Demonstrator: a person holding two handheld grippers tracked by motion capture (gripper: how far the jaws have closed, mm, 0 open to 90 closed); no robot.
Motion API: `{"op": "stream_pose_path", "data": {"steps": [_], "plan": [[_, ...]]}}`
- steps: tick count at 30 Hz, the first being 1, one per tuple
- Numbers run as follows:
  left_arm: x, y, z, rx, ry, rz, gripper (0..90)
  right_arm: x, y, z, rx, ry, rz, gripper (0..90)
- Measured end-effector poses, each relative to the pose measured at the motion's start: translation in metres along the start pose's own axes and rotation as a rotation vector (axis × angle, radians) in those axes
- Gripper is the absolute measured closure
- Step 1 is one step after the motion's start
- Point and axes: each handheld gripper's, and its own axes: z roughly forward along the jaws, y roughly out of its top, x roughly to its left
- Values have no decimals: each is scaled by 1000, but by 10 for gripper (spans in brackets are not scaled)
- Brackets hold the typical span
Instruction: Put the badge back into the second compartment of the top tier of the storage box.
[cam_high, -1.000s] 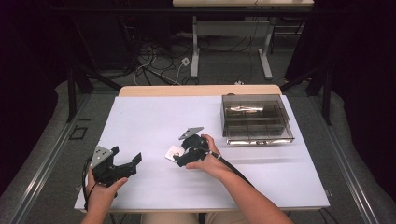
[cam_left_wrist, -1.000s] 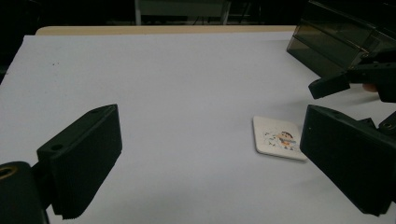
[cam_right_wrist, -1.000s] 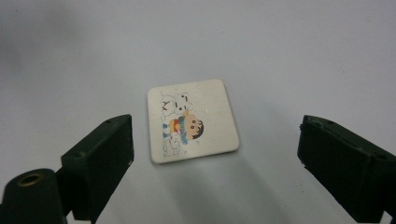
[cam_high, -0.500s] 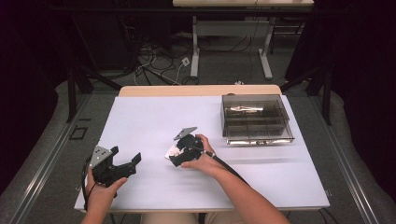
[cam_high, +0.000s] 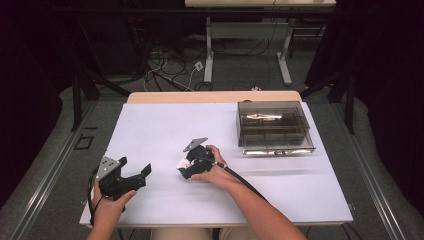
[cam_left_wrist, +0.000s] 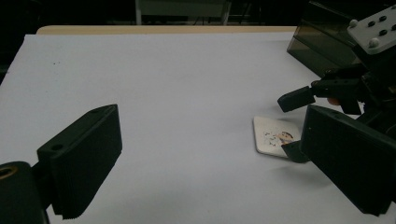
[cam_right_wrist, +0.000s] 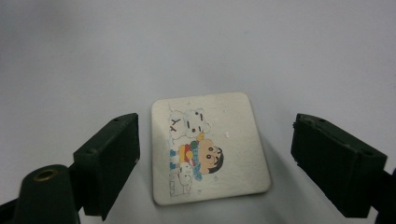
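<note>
Holding my left gripper (cam_high: 134, 176) low over the near-left part of the desk (cam_high: 150, 130), jaws spread wide with bare white surface between them. Nothing gripped there. My left hand (cam_high: 107, 205) wraps the body from below, cable trailing off toward the desk edge.

Centre of the desk: my right gripper (cam_high: 183, 167), tilted down at a small square coaster (cam_right_wrist: 208, 147). Jaws wide open, one on either side of the coaster, neither touching it. Coaster lies flat on the desk, rounded corners, pale face printed with a cartoon boy and a white dog. From the left gripper view the coaster (cam_left_wrist: 274, 136) sits just beside the lower right-gripper jaw tip, the upper jaw hanging above it. Right hand (cam_high: 215, 170) grips the body from behind; the grey three-cornered plate stands up on top.

Far right: a smoky transparent organizer box (cam_high: 274, 127), divided into compartments, resting near the back-right corner of the desk, well apart from the coaster. Something pale lies in a rear compartment; too small to identify.
</note>
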Motion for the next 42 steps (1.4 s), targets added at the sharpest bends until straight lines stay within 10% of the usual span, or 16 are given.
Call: {"op": "stream_pose_path", "data": {"steps": [42], "plan": [[0,0,1,2,2,-2,61,4,-10,5,-60,25,-19,327]]}}
